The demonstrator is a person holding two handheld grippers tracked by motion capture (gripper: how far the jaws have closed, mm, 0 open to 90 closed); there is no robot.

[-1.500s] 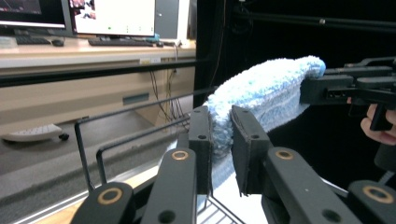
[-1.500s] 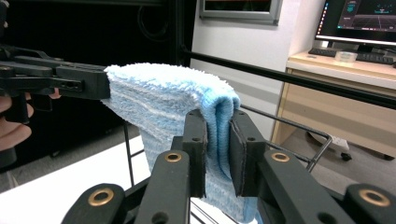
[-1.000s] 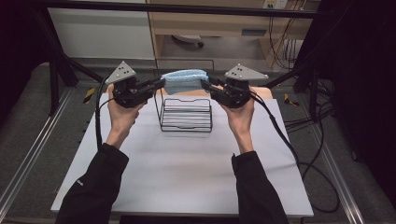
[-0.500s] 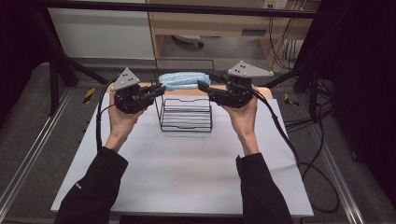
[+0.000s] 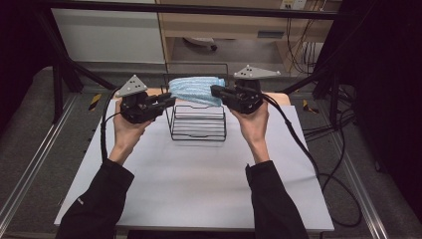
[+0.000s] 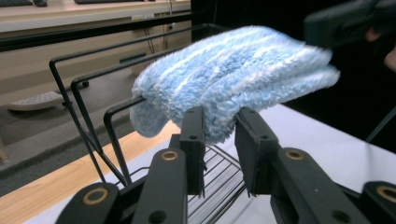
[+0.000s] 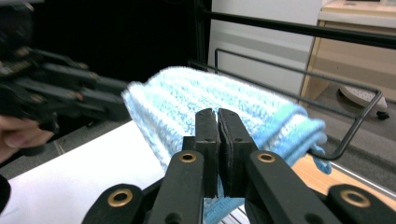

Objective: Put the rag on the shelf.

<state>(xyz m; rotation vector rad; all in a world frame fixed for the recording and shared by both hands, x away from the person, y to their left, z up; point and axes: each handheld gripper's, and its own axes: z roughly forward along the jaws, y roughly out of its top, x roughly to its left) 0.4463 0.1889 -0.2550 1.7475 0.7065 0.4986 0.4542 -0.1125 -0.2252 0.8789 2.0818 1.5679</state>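
sleeves (image 5: 99, 199): black | jaws: black, brass-ringed screws | top plates: grey triangular

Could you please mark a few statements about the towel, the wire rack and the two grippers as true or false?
1. The folded towel is light blue. True.
2. The towel lies flat on the white table. False: it is up at the top of the black wire rack, between the two grippers.
3. The right gripper is pinched shut on an edge of the towel. True.
4. The left gripper has its jaws pressed together. False: there is a gap between them, with the towel's fluffy edge at their tips.
5. The wire rack is white. False: it is black.
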